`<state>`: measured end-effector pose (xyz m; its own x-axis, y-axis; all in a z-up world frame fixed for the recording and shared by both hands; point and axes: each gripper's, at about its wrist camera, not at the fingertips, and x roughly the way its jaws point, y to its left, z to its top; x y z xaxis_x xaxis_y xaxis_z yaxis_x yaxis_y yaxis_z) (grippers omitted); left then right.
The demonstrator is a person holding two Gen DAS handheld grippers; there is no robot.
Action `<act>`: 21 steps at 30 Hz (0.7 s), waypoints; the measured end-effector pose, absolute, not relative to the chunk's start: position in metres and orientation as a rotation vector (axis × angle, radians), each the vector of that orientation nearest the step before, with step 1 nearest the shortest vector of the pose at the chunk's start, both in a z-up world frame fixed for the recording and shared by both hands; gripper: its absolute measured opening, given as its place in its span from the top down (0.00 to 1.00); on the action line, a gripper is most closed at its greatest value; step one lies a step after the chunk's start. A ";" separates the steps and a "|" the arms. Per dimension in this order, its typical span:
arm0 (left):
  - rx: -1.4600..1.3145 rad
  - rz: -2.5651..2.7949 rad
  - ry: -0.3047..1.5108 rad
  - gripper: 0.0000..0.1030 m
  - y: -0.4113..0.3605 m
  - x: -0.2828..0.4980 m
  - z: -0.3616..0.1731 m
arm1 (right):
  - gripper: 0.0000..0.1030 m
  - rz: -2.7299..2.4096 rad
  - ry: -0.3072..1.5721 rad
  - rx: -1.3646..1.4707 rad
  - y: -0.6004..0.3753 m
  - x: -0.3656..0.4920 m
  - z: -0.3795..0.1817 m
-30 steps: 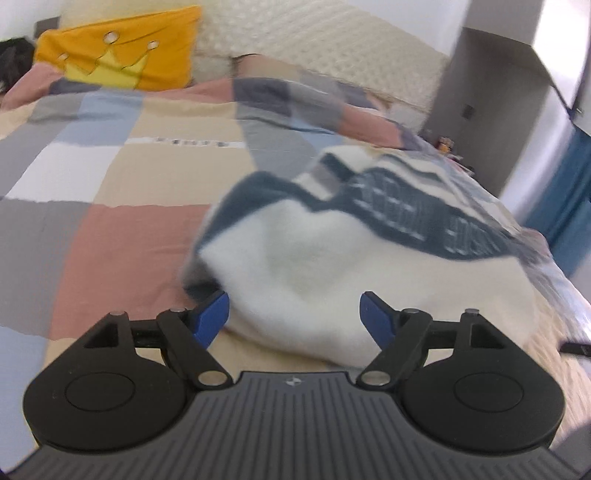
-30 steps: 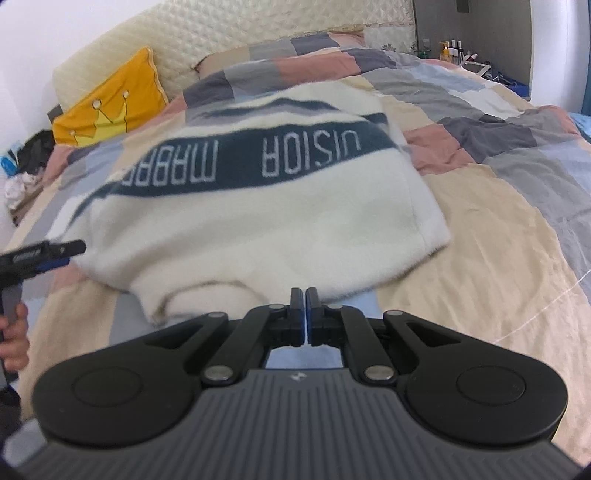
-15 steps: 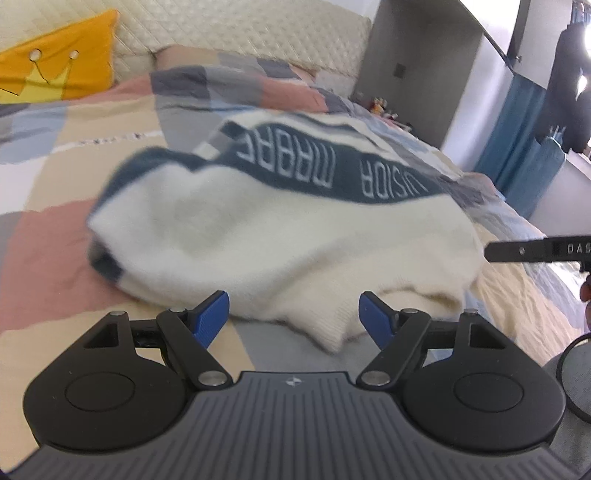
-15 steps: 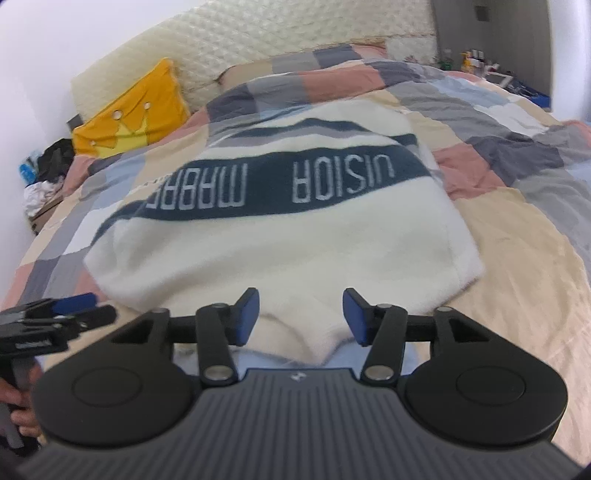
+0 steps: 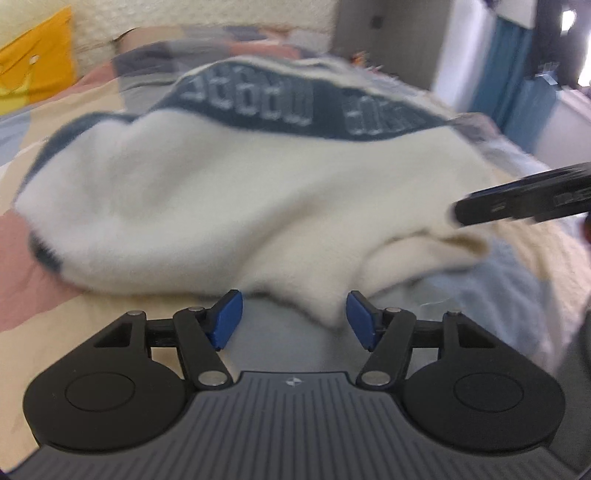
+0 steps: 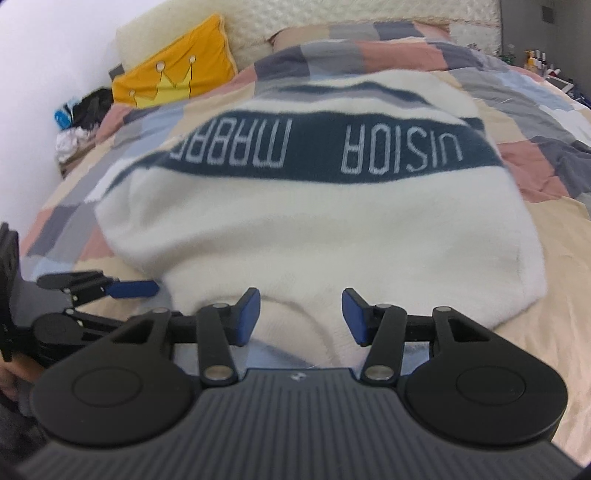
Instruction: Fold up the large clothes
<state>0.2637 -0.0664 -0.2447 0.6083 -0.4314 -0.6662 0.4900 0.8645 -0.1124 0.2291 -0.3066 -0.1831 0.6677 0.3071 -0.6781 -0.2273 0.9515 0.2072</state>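
Note:
A cream sweater (image 6: 332, 229) with a dark blue lettered band lies spread on the bed, its hem toward me. My right gripper (image 6: 300, 317) stands open at the near hem, a rounded fold of cream knit between its blue pads, which do not press on it. My left gripper (image 5: 295, 319) is just to its left, low over the quilt. Its jaws are closing, with a near corner of the sweater (image 5: 221, 206) reaching between them, untouched by the pads. Each view shows a finger of the other gripper: fingers (image 6: 133, 288) at the left and fingers (image 5: 517, 201) at the right.
The patchwork quilt (image 6: 535, 258) covers the whole bed. A yellow crown pillow (image 6: 173, 74) leans on the padded headboard (image 6: 332, 14). Clutter (image 6: 85, 118) sits beside the bed at the far left, small bottles (image 6: 535, 59) at the far right. Blue curtains (image 5: 517, 85) hang further off.
The right gripper went from shut to open and came down to the hem. The left gripper swung round to the near edge beside it, and its jaws narrowed.

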 end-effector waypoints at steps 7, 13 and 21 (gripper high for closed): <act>0.175 -0.520 0.721 0.36 -0.094 0.270 -0.249 | 0.52 0.299 0.856 0.033 -0.303 0.242 -0.203; 0.305 -0.424 0.656 0.70 -0.114 0.271 -0.259 | 0.51 0.305 0.877 0.002 -0.302 0.242 -0.205; 0.133 -0.433 0.558 0.85 -0.092 0.269 -0.211 | 0.48 0.281 0.845 -0.053 -0.286 0.249 -0.189</act>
<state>0.2688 -0.0924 -0.2112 0.7610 -0.3611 -0.5389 0.4322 0.9018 0.0061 0.2487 -0.2857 -0.1893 0.6295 0.2238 -0.7440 -0.2660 0.9618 0.0643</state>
